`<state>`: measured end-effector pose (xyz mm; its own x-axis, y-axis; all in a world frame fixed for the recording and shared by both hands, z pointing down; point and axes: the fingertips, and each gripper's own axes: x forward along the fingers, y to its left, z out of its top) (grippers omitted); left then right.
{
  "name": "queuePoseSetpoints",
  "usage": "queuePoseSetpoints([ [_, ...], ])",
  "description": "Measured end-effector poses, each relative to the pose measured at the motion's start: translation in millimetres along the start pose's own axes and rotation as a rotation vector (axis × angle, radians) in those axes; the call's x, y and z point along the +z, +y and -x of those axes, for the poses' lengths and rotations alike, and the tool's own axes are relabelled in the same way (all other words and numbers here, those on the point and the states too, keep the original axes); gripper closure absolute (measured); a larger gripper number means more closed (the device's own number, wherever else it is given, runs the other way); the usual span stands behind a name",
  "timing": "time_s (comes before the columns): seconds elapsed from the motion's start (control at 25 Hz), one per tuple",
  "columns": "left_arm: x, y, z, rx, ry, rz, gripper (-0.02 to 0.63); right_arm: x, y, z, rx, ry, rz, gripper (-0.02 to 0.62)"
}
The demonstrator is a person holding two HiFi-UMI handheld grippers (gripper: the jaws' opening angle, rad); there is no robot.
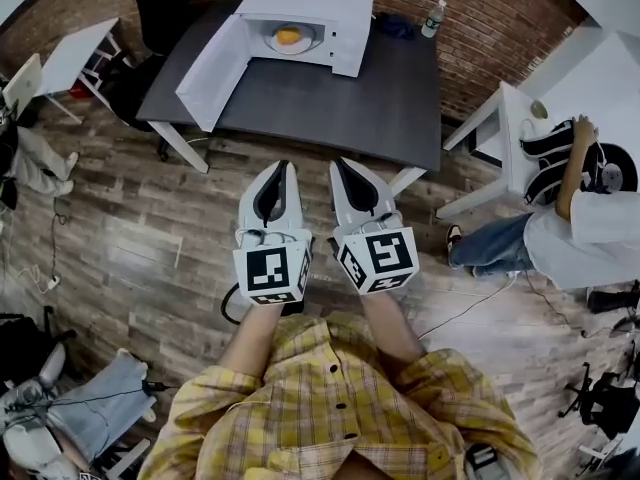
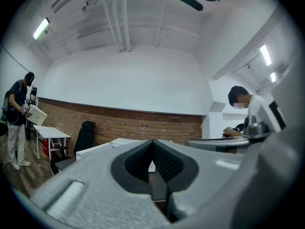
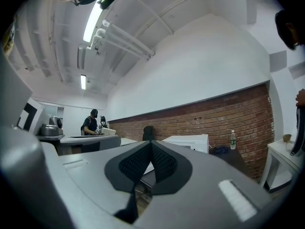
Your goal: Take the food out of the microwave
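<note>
A white microwave stands on the dark table with its door swung open to the left. Inside lies a plate with yellow-orange food. My left gripper and right gripper are held side by side over the wooden floor, short of the table's near edge. Both are shut with nothing between the jaws. In the left gripper view the tips of my left gripper meet in front of the microwave. The right gripper view shows my right gripper closed, the microwave beyond it.
A water bottle stands at the table's far right corner. A seated person is at a white desk on the right. Another white table and a black chair are at the left. Cables run over the floor.
</note>
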<state>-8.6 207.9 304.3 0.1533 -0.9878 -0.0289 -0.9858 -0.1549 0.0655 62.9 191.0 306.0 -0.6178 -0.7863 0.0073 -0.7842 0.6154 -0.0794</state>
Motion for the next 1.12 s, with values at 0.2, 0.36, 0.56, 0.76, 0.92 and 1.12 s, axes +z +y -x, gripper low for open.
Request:
queuePoseSetpoints([
  [0.2, 1.5, 39.1, -40.6, -0.026, 0.02, 0.005, 0.601, 2.6, -4.5, -50.6, -0.048, 0.005, -0.001, 0.59],
  [0.36, 0.6, 69.5, -66.1, -0.058, 0.021, 0.005, 0.601, -0.9, -3.2, -88.6, -0.089, 0.015, 0.001, 0.591],
  [0.56, -1.3, 86.6, -91.9, -0.091, 0.026, 0.044, 0.601, 1.0, -9.1, -113.7, -0.128, 0.02, 0.001, 0.59],
  [0.76, -4.5, 101.3, -109.5, -0.096, 0.031, 0.082, 0.601, -2.2, -13.9, -136.0, -0.14, 0.037, 0.006, 0.591],
  [0.92, -11.5, 103.9, -122.3, -0.102, 0.039, 0.096, 0.601, -4.0, -21.2, -147.4, -0.148, 0.044, 0.013, 0.591],
  [1.12, -23.3, 102.8, -144.0, -0.102, 0.052, 0.078, 0.601, -11.5, -39.0, -163.7, -0.149, 0.043, 0.007, 0.591],
])
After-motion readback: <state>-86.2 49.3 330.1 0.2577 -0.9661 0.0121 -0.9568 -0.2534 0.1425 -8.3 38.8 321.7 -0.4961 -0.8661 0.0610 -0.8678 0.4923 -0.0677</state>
